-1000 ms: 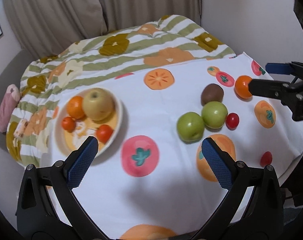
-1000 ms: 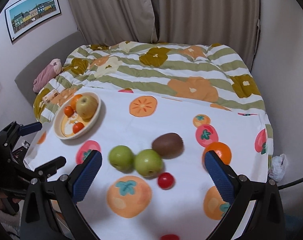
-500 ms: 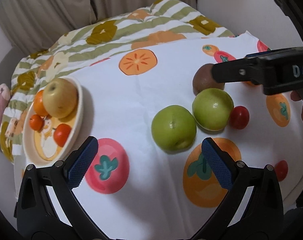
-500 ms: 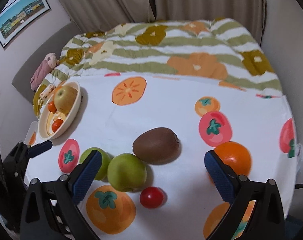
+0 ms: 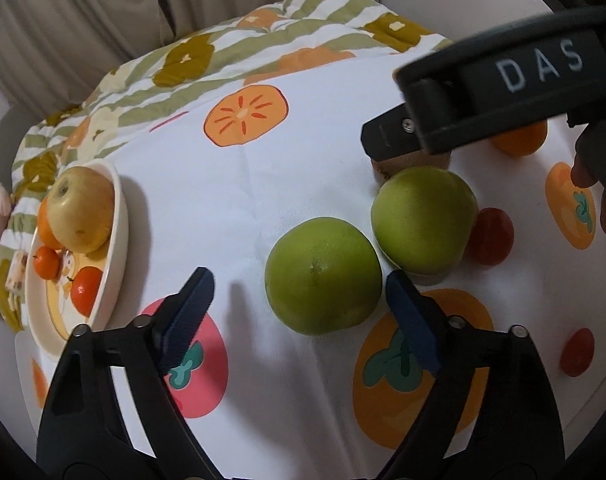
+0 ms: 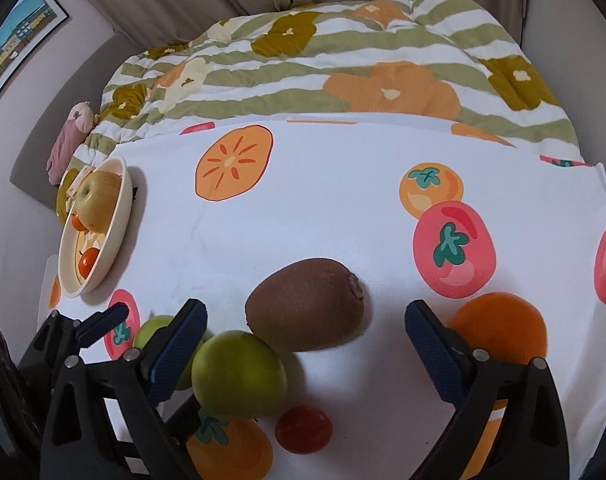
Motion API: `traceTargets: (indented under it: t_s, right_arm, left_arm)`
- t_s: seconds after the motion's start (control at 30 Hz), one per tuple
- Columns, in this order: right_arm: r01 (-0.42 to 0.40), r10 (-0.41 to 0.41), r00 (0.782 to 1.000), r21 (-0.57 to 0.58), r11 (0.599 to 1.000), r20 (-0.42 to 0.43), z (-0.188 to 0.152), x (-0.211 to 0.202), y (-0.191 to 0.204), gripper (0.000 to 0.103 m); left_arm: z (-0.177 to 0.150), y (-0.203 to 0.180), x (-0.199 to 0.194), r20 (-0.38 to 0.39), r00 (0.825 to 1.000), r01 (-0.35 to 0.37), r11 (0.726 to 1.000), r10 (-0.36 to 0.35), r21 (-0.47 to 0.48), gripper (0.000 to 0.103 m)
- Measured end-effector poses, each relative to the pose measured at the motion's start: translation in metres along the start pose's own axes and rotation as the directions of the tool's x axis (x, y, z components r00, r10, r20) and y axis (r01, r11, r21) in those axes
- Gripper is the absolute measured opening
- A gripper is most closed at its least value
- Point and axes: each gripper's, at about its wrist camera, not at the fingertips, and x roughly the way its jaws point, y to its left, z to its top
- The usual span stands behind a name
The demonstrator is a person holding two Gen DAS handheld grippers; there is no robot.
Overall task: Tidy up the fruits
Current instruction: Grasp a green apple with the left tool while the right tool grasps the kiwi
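My left gripper [image 5: 299, 312] is open, its jaws low on either side of a green apple [image 5: 323, 276] on the fruit-print cloth. A second green apple [image 5: 423, 220] touches it on the right. My right gripper [image 6: 305, 340] is open and straddles a brown kiwi [image 6: 305, 304]; it crosses the left wrist view [image 5: 483, 112] and hides most of the kiwi [image 5: 383, 168] there. An orange [image 6: 499, 324] lies by the right fingertip. A cream bowl [image 5: 117, 240] at the left holds a yellow apple [image 5: 81, 210] and small oranges.
Two cherry tomatoes [image 5: 491, 236] [image 5: 579, 352] lie right of the apples. The white cloth [image 6: 343, 200] covers a table that ends at a striped floral quilt [image 6: 343, 60] behind. A pink soft toy [image 6: 69, 136] lies beyond the bowl. Walls and curtains close off the back.
Both grippers have dropped and moved forward: the left one closes in around the nearer green apple, the right one around the kiwi. No fruit has moved.
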Motion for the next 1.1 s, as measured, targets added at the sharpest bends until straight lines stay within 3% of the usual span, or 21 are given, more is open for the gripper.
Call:
traceTargets:
  t_s: [0.2, 0.43, 0.53, 0.67, 0.83, 1.1]
  right_arm:
    - [0.023, -0.023, 0.999, 0.003, 1.0, -0.037, 0.002, 0.009, 0.007, 0.087]
    - [0.069, -0.069, 0.995, -0.006, 0.998, -0.069, -0.001, 0.016, 0.011, 0.086]
    - [0.069, -0.068, 0.995, 0.005, 0.998, -0.071, -0.002, 0.016, 0.011, 0.084]
    - [0.056, -0.054, 0.995, 0.027, 0.998, -0.081, -0.001, 0.019, 0.01, 0.075]
    - [0.076, -0.073, 0.994, 0.028, 0.997, -0.082, -0.001, 0.019, 0.013, 0.073]
    - [0.118, -0.118, 0.99, -0.004, 0.993, -0.072, 0.001, 0.019, 0.017, 0.062]
  left_arm:
    - [0.002, -0.002, 0.001, 0.0, 1.0, 0.009, 1.0, -0.009, 0.018, 0.081]
    - [0.005, -0.003, 0.006, 0.006, 1.0, 0.026, 0.999, -0.026, 0.043, 0.074]
    - [0.006, -0.003, 0.007, 0.012, 0.998, 0.06, 0.997, -0.061, 0.057, 0.06]
    - [0.008, -0.003, 0.009, 0.013, 0.998, 0.059, 0.996, -0.06, 0.074, 0.059]
    - [0.006, 0.005, 0.007, 0.007, 0.999, 0.048, 0.998, -0.048, 0.051, 0.059]
    - [-0.001, 0.024, 0.004, -0.014, 0.999, 0.029, 0.999, -0.03, -0.015, 0.059]
